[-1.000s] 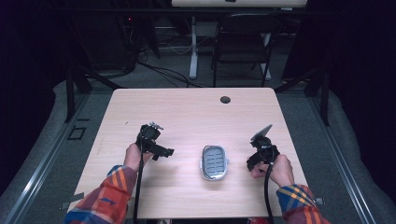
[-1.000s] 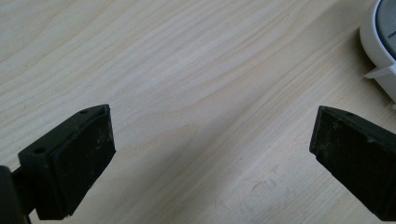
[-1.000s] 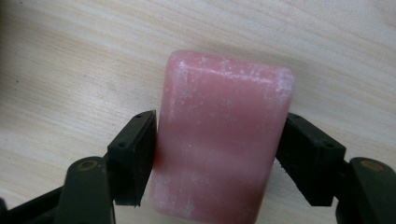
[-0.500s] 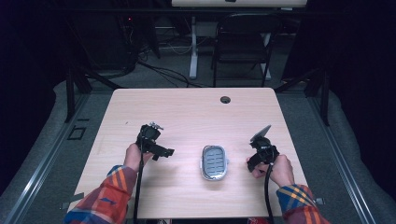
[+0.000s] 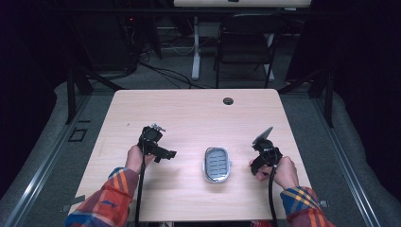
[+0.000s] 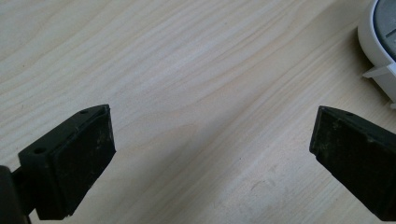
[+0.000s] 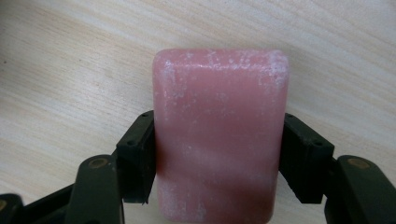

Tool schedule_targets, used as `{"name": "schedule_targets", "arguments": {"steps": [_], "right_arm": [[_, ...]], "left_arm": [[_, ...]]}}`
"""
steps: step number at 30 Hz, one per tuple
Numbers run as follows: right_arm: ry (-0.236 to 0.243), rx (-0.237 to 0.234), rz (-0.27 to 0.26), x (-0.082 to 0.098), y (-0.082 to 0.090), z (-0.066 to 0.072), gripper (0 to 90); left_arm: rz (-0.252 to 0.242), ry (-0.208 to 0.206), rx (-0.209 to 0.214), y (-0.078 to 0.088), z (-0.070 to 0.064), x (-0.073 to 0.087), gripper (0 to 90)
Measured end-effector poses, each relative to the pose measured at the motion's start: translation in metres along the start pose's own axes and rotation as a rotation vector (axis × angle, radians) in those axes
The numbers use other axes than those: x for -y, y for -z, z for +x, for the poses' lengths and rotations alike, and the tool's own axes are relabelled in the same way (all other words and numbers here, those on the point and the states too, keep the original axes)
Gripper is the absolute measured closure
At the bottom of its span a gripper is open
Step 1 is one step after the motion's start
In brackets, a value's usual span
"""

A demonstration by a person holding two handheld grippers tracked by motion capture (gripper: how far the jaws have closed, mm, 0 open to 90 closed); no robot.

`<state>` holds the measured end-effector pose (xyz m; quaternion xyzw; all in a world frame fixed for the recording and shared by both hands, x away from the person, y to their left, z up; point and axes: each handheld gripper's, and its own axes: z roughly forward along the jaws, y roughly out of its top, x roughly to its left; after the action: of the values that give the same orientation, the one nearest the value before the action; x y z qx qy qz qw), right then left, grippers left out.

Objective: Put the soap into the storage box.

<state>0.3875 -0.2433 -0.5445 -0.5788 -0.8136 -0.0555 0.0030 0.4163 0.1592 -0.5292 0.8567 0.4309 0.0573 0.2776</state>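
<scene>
While its two jaws press the long sides of a pink soap bar (image 7: 219, 135), the right gripper (image 5: 261, 156) sits just right of a white soap dish (image 5: 217, 164) on the wooden table (image 5: 189, 109). Left of the dish, the left gripper (image 6: 212, 154) hangs over bare wood, jaws spread wide with nothing between them.

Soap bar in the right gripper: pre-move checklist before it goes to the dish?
1. Right gripper shut on the pink soap bar, jaws on both long sides: ok.
2. Bar sits straight between the jaws, not skewed: ok.
3. Soap dish lies between the two grippers, its grid insert bare: ok.
4. Left gripper open, holding nothing, away from the dish: ok.
5. Grip firmness on the bar: cannot tell.
</scene>
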Motion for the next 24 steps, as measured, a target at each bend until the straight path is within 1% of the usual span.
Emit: {"name": "schedule_targets", "arguments": {"steps": [1, 2, 3, 4, 9, 10, 11, 12, 14, 15, 16, 18, 19, 21, 22, 23, 24], "right_arm": [[0.012, 0.002, 0.006, -0.001, 0.002, -0.001, 36.6], [-0.001, -0.003, -0.01, 0.0, 0.003, -0.001, 36.6], [0.007, -0.006, -0.005, 0.0, 0.004, -0.002, 36.6], [0.0, -0.007, -0.016, 0.0, 0.005, -0.001, 36.6], [-0.002, -0.013, -0.023, 0.001, 0.01, -0.005, 36.6], [-0.002, -0.013, -0.023, 0.001, 0.01, -0.005, 36.6], [0.011, -0.006, -0.007, 0.001, 0.013, -0.006, 36.6], [-0.004, -0.012, -0.025, 0.001, 0.012, -0.005, 36.6], [0.017, -0.006, -0.01, 0.001, 0.016, -0.007, 36.6], [0.0, -0.018, -0.039, 0.003, 0.015, -0.006, 36.6], [0.0, -0.018, -0.039, 0.003, 0.015, -0.006, 36.6], [0.018, -0.013, -0.017, 0.002, 0.02, -0.006, 36.6], [0.022, -0.016, -0.017, 0.003, 0.021, -0.006, 36.6], [-0.005, -0.033, -0.072, 0.005, 0.021, -0.004, 36.6], [-0.029, -0.046, -0.114, 0.007, 0.02, -0.003, 36.6], [0.035, -0.02, -0.029, 0.004, 0.028, -0.005, 36.6], [0.035, -0.02, -0.029, 0.004, 0.028, -0.005, 36.6]], "left_arm": [[0.001, -0.001, 0.001, 0.0, 0.0, 0.0, 0.1], [0.001, -0.001, 0.001, 0.0, 0.0, 0.0, 0.1], [0.001, -0.001, 0.002, 0.0, 0.0, 0.0, 0.0], [0.001, -0.001, 0.001, 0.0, 0.0, 0.0, 0.0], [0.001, -0.003, 0.002, 0.0, 0.0, 0.0, 0.1], [0.001, -0.003, 0.002, 0.0, 0.0, 0.0, 0.1], [0.001, -0.003, 0.002, 0.0, 0.0, 0.0, 0.1], [0.001, -0.002, 0.002, 0.0, 0.0, 0.0, 0.1], [0.002, -0.001, 0.001, 0.0, 0.0, 0.0, 0.0], [0.002, -0.001, 0.001, 0.0, 0.0, 0.0, 0.1], [0.001, -0.001, 0.001, 0.0, 0.0, 0.0, 0.1], [0.0, -0.005, -0.001, 0.0, -0.001, 0.0, 0.1], [0.001, -0.006, -0.001, 0.0, -0.001, 0.0, 0.1], [0.001, -0.005, 0.001, 0.0, -0.001, 0.0, 0.1], [0.001, -0.005, 0.001, 0.0, -0.001, 0.0, 0.1], [0.001, -0.002, -0.001, 0.0, -0.001, 0.0, 0.1], [0.001, -0.002, -0.001, 0.0, -0.001, 0.0, 0.1]]}}
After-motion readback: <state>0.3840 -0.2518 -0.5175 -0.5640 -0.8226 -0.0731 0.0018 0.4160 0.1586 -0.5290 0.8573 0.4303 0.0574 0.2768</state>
